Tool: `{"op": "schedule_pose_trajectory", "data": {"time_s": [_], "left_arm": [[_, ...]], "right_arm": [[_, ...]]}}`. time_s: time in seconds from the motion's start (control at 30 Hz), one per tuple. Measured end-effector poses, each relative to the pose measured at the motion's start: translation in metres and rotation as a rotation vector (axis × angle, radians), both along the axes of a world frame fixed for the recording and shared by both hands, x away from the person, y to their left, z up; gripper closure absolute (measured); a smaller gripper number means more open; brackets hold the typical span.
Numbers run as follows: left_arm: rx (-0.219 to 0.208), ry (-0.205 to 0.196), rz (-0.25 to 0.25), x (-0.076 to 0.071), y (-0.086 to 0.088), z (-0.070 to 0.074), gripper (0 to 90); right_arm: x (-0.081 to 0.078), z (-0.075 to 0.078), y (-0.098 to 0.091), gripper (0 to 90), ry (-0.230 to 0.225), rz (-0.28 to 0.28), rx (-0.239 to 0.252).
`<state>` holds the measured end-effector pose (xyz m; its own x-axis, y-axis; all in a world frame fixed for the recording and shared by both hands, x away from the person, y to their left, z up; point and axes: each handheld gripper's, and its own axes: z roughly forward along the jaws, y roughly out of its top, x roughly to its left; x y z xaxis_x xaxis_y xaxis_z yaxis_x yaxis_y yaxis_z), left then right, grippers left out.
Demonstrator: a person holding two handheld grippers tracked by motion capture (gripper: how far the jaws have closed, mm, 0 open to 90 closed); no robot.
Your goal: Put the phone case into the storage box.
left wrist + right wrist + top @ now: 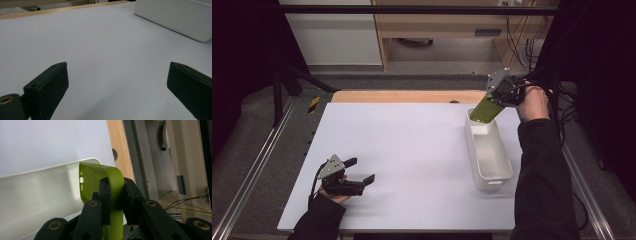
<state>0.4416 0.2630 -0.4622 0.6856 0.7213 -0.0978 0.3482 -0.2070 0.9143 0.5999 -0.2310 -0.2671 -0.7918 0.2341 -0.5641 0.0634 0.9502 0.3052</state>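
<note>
A green phone case (486, 109) hangs tilted over the far end of a white oblong bin (499, 165). My right gripper (497, 99) is shut on the case's upper edge. In the right gripper view the green case (93, 180) is pinched between the two black jaws, with the bin's (32, 195) inside just below it. My left gripper (362, 170) rests low over the white table near its front left corner, jaws wide apart and holding nothing. From the left gripper (117, 82) view I see bare table between the jaws.
The bin's side wall (175, 17) shows at upper right in the left gripper view. A wooden strip (407, 96) runs along the table's far edge. Metal rails (252, 170) flank the table. Cables (522, 40) hang at back right.
</note>
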Motion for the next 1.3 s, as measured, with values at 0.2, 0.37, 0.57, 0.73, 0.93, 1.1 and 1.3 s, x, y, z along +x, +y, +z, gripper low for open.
{"op": "schedule_pose_trajectory", "data": {"time_s": [0.2, 0.37, 0.57, 0.73, 0.93, 1.1, 1.3], "left_arm": [[0.003, 0.003, -0.001, 0.0, 0.0, -0.001, 3.5], [0.004, 0.005, 0.002, 0.001, 0.0, -0.001, 3.5], [0.007, 0.009, 0.003, 0.001, 0.0, -0.002, 3.5], [0.006, 0.01, 0.005, 0.002, 0.0, -0.002, 3.5], [0.01, 0.011, 0.004, 0.002, 0.0, -0.002, 3.5], [0.009, 0.01, 0.005, 0.002, 0.0, -0.002, 3.5], [0.01, 0.011, 0.007, 0.002, 0.0, -0.002, 3.5]], "right_arm": [[0.006, -0.005, 0.001, 78.3, 0.006, 0.013, -0.019], [0.013, -0.011, 0.002, 78.3, -0.001, 0.045, -0.032], [0.02, -0.019, 0.004, 78.3, 0.008, 0.071, -0.065], [0.024, -0.024, 0.006, 78.3, 0.019, 0.083, -0.086], [0.028, -0.031, 0.01, 78.3, 0.019, 0.112, -0.115], [0.031, -0.035, 0.013, 78.4, 0.023, 0.112, -0.132], [0.036, -0.04, 0.017, 78.5, 0.029, 0.129, -0.17]]}}
